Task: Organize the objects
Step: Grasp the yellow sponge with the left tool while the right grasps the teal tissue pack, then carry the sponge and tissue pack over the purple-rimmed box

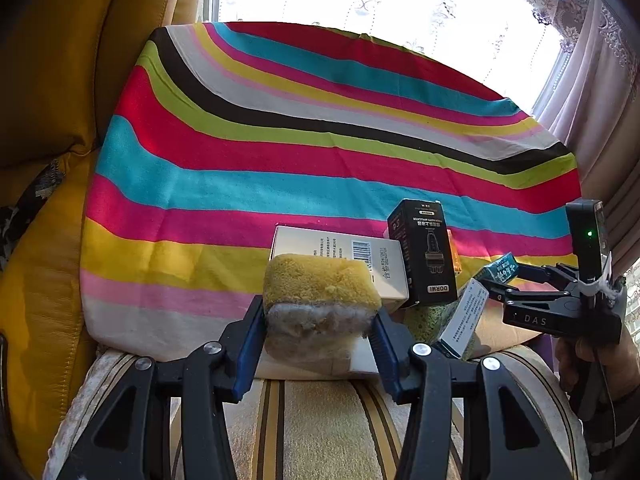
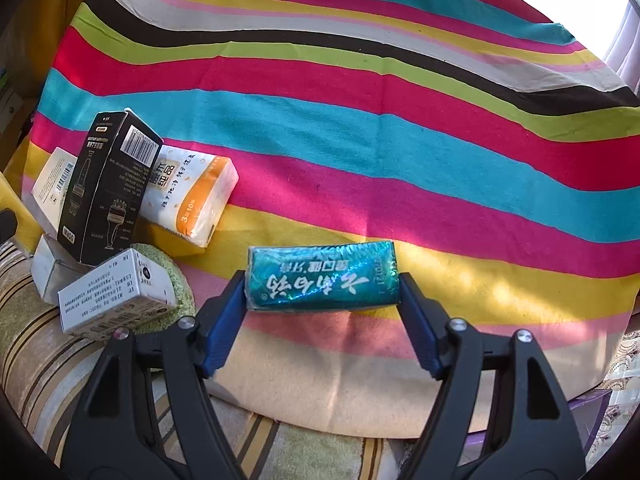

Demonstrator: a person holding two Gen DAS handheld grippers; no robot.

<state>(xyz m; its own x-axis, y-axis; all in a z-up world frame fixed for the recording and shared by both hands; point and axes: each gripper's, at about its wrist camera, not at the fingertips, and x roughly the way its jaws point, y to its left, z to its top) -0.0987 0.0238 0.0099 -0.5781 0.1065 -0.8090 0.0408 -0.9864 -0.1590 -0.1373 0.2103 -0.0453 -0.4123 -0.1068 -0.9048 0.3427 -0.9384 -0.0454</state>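
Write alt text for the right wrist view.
The right gripper closes its blue pads on the ends of a teal toothpaste box above a striped cloth. To the left sit a tilted black box, an orange-and-white tissue pack and a small white box resting on a green sponge.

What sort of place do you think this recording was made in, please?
Most likely a home living room: a yellow leather sofa at the left, lace curtains over a bright window, and a striped cloth spread with household boxes.
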